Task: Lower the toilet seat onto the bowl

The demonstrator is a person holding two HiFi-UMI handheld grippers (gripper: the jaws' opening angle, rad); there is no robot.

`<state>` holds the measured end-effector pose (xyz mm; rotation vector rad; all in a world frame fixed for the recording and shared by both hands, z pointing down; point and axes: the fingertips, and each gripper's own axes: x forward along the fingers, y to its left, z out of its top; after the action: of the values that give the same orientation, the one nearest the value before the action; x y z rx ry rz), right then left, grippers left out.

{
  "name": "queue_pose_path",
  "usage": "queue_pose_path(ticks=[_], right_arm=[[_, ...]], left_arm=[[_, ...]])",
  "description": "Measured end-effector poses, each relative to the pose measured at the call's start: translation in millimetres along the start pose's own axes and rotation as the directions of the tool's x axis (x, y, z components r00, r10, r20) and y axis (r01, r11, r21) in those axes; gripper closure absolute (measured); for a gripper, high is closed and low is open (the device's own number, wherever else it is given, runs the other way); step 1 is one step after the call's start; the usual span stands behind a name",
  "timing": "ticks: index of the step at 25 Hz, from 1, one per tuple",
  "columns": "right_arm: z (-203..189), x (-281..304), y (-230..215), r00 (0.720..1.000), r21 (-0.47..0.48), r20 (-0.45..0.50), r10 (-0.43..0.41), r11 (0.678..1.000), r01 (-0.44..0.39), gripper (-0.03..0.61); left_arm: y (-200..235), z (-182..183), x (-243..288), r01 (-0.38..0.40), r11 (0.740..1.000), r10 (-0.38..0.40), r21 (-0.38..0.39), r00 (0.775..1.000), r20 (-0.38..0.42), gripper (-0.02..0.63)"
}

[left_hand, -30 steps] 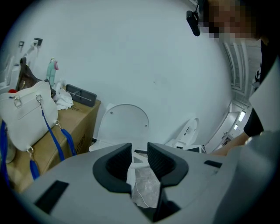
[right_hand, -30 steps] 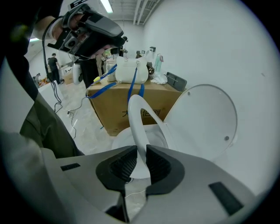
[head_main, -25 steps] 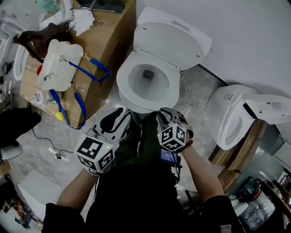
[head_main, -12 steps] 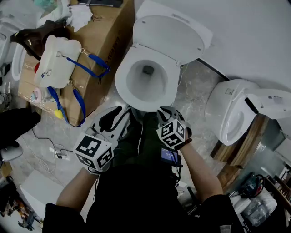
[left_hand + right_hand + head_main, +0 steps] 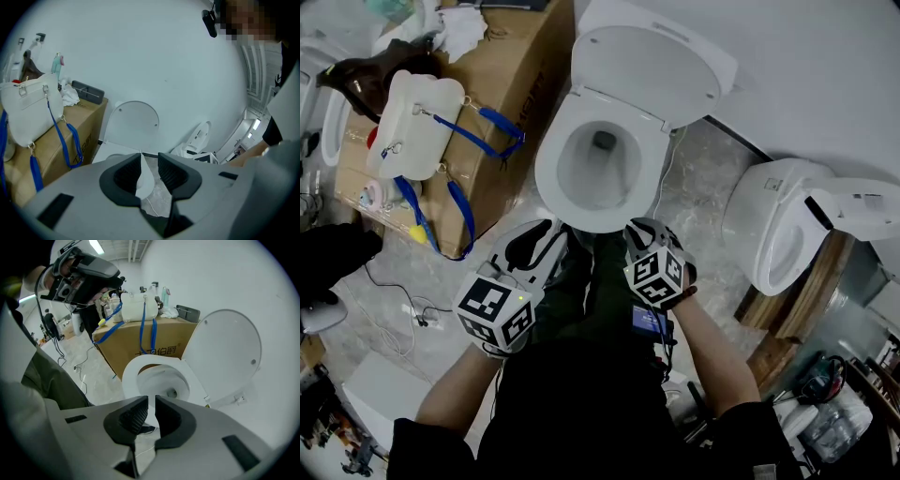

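The seat [image 5: 549, 178] appears to lie flat on the bowl [image 5: 602, 178], with the lid [image 5: 652, 66] raised behind it at the far side against the wall. Both forearms reach forward from the body and hold the tools low, side by side, just near of the bowl's front edge and clear of it. The left hand-held gripper [image 5: 149, 164] points towards the toilet with its jaws a narrow gap apart and nothing between them. The right hand-held gripper [image 5: 151, 405] shows the same narrow gap, also empty. A cardboard box [image 5: 520, 84] stands to the toilet's left with a white bag [image 5: 412, 127] on it. A second toilet [image 5: 769, 234] sits on the floor [image 5: 694, 187] at the right.
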<state>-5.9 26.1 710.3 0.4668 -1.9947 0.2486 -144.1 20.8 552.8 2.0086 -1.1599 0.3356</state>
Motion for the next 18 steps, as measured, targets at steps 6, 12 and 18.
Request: queue_pose_path(ticks=[6, 12, 18], right_arm=[[7.7, -8.1, -11.5, 1.0, 0.014, 0.017, -0.024, 1.0, 0.024, 0.512], [17.7, -39.1, -31.3, 0.996, 0.043, 0.047, -0.076, 0.996, 0.074, 0.514], [32.5, -91.2, -65.7, 0.979, 0.124, 0.115, -0.17, 0.98, 0.155, 0.516]], left_arm=[[-0.7, 3.9, 0.6, 0.004, 1.0, -0.004, 0.002, 1.0, 0.006, 0.492], [-12.2, 15.2, -4.7, 0.018, 1.0, -0.018, 0.011, 1.0, 0.02, 0.492], [-22.4, 37.2, -11.0, 0.03, 0.999, -0.032, 0.035, 0.998, 0.053, 0.493]])
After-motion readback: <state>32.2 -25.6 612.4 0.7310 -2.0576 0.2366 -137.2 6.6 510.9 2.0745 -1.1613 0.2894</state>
